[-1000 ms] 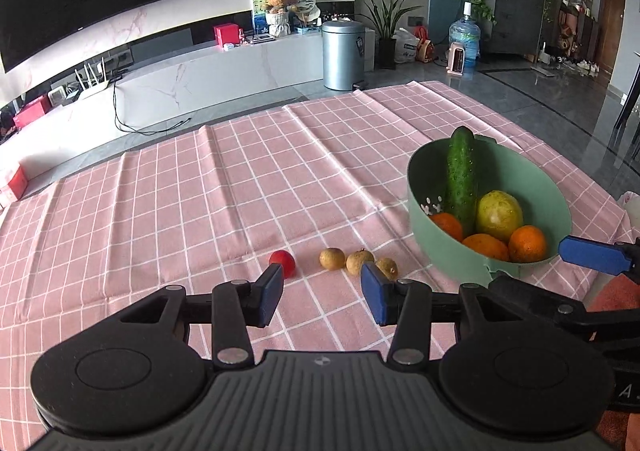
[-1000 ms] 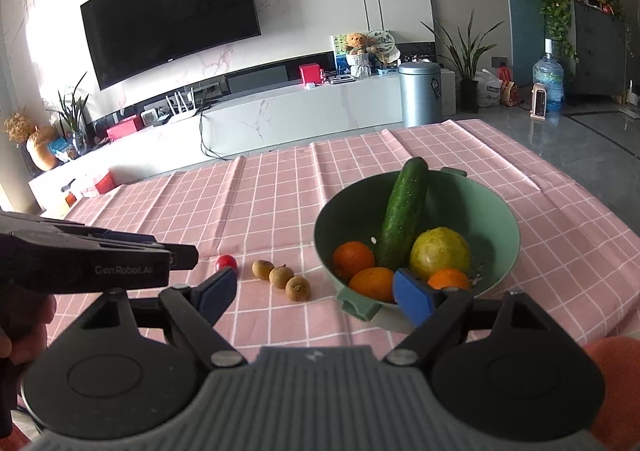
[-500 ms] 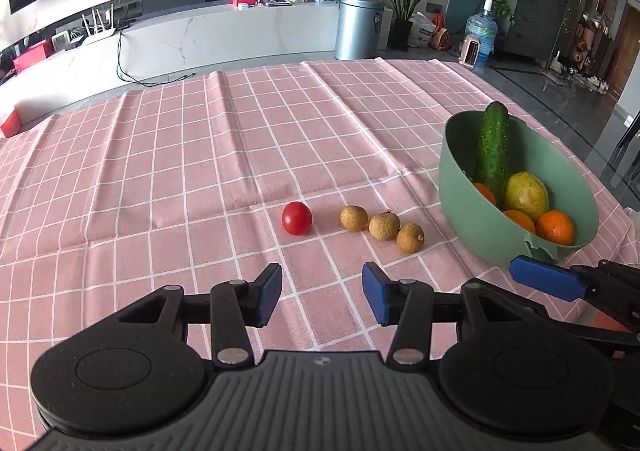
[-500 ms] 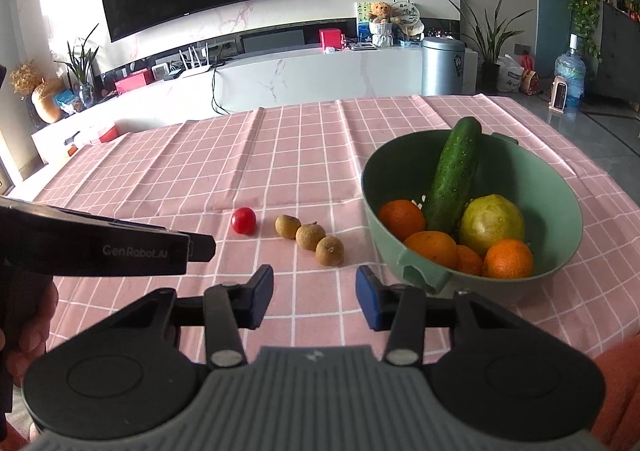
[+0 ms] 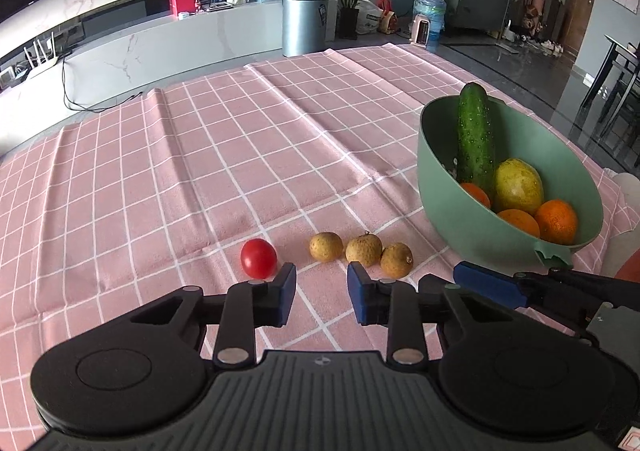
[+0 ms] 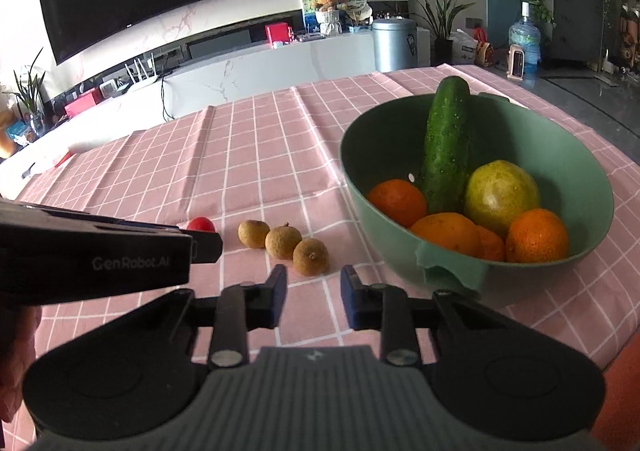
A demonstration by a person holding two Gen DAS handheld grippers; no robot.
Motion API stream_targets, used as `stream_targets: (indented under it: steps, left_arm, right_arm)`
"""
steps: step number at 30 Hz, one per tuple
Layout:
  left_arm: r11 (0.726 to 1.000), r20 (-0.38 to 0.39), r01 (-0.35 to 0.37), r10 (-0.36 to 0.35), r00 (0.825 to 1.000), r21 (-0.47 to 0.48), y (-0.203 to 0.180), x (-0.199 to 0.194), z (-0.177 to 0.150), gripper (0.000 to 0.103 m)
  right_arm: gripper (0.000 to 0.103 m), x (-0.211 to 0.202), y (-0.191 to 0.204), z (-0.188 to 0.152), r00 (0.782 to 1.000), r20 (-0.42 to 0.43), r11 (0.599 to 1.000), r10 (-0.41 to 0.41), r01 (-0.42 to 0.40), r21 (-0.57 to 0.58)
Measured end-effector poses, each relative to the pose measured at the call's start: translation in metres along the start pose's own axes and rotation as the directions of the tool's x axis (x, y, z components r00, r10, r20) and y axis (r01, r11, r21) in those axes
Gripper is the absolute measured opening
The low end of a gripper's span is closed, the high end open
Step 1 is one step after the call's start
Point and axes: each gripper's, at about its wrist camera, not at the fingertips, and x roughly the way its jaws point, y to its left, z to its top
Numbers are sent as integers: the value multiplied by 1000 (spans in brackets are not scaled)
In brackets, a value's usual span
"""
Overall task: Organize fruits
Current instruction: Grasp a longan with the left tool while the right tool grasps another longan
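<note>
- Green bowl [image 6: 592, 167]: holds a cucumber [image 6: 446, 139], oranges [image 6: 536, 235] and a yellow-green fruit [image 6: 500, 191].
- Your left hand-held gripper [image 5: 321, 293] and right hand-held gripper [image 6: 313, 297]: both agape, empty.

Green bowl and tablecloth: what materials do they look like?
Green bowl: likely matte moulded plastic; uniform colour, soft sheen, tab handle formed into the rim, small drain hole inside. Tablecloth: woven fabric, matte, pink with white grid; fold creases and wrinkles show.
</note>
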Motion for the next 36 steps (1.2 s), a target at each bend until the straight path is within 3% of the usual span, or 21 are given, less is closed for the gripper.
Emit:
stream_targets:
  steps: [4,9,11,29,36]
  left_arm:
    - [999,4,-4,4,1000,45,-1,13,3,33]
    - [995,3,6,-7,1000,96,-2,25,3,33]
    - [994,5,19,-20,1000,109,-2,28,4,33]
    - [994,-22,44,-42,999,103,1,50,9,33]
    - [994,-28,49,-46,999,97,-1,49,6,24]
  right_arm:
    - [17,9,7,-1,1000,25,1000,-4,5,-14]
    - [21,24,15,-6,996,11,995,-87,88,-54]
    - [32,29,15,-7,995,4,994,-97,97,-46]
    - [32,44,17,-15,995,11,994,-95,96,-44]
    - [32,44,17,-17,996,13,995,-91,92,-44]
